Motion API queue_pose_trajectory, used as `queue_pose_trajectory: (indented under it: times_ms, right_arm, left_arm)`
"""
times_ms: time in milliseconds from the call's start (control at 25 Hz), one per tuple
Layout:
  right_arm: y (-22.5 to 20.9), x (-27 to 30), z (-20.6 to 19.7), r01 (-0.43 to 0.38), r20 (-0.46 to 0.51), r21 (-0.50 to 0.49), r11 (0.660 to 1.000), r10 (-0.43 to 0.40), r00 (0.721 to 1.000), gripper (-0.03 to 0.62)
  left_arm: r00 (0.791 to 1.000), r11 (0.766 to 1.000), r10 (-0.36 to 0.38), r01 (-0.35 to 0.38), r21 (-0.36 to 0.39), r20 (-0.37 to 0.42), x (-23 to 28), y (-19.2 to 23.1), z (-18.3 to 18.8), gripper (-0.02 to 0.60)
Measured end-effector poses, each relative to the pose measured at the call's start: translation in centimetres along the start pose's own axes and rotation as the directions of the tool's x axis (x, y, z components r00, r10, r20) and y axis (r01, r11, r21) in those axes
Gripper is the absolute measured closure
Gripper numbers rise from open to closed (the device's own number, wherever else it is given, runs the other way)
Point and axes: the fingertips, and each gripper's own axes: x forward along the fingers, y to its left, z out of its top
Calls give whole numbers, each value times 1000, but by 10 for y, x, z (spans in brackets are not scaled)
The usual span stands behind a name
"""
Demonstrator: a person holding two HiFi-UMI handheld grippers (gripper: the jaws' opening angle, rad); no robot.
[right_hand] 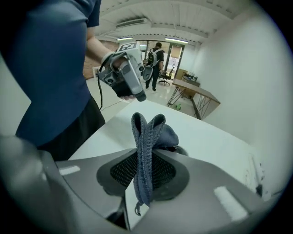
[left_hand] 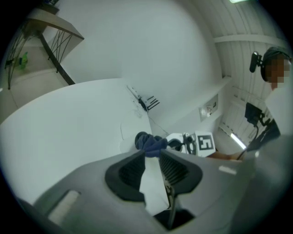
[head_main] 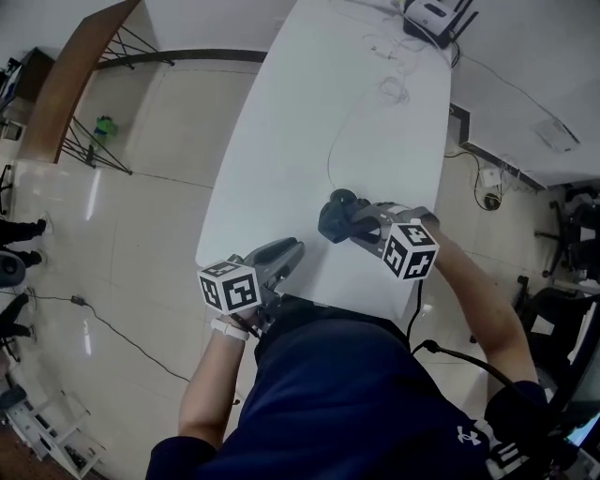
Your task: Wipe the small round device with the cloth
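A dark blue cloth (head_main: 332, 223) is bunched on the white table (head_main: 356, 112), and my right gripper (head_main: 353, 227) is shut on it. In the right gripper view a fold of the cloth (right_hand: 146, 130) stands up between the pads, and the dark rim of the small round device (right_hand: 182, 150) shows just beyond it. The device (head_main: 341, 198) peeks out at the cloth's far edge. My left gripper (head_main: 292, 247) hovers near the table's front edge, left of the cloth, jaws a little apart with nothing between them. From the left gripper (left_hand: 152, 157) the cloth (left_hand: 150, 143) lies straight ahead.
A thin cable (head_main: 330, 150) runs from the device up the table towards a black and white router (head_main: 433, 16) at the far end. A person (right_hand: 153, 61) walks in the room beyond. A wooden desk (head_main: 66, 75) stands to the left on the tiled floor.
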Motion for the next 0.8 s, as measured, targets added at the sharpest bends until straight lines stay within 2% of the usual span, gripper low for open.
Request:
queue_pose_trajectory:
  times_ms: [80,120,200,240,320,400,440,480,520,560,600,680,720,800]
  right_arm:
    - [15,12,-4,3,88,181,983,-20,996,523]
    - [20,16,-6,-14,151,301,954,-33,988,523]
    - [19,14,-11,-49,269,505,862,-104,958,523]
    - [12,5,-12,-57,316,577,815,-159,936,523]
    - [-11,-26,-9,-57,382,676,734,-284,879,523]
    - [-43,-62,-11,-20,393,731,682,-398,829,523]
    - [-60,-75,-16,18,371,748,664,-441,817,524]
    - [-76,-83,-25,67,328,756,651,-466,821,525]
    - [-89,-83,-38,120,267,754,646,-469,842,525]
    - [-99,-77,-52,171,192,739,652,-447,874,525]
    - [-106,-65,-67,210,113,710,672,-403,908,525]
    - [-109,-36,-88,234,-24,621,748,-281,960,525]
    - [-107,-23,-93,224,-80,565,794,-218,973,525]
    - [-97,-4,-94,182,-167,449,875,-118,979,525]
  left_arm:
    - [1000,1000,-17,17,12,-24,6,-4,-3,480]
    - [999,1000,-25,25,16,-37,8,-6,-5,480]
    - [998,999,-37,39,19,-57,12,-8,-8,480]
    - [997,999,-42,44,20,-64,14,-9,-9,480]
    - [996,999,-48,50,22,-73,15,-10,-9,480]
    - [996,998,-51,53,26,-74,16,-9,-7,480]
    - [996,998,-51,53,27,-71,17,-9,-6,480]
    - [997,998,-51,53,28,-66,16,-8,-4,480]
    - [997,998,-49,51,27,-60,16,-7,-3,480]
    - [998,999,-46,48,26,-52,14,-7,-2,480]
    - [998,999,-43,44,24,-45,13,-7,-1,480]
    - [999,999,-35,36,19,-33,7,-5,-2,480]
    - [999,999,-29,30,15,-28,4,-4,-4,480]
    - [1000,1000,-15,15,4,-16,-4,-1,-8,480]
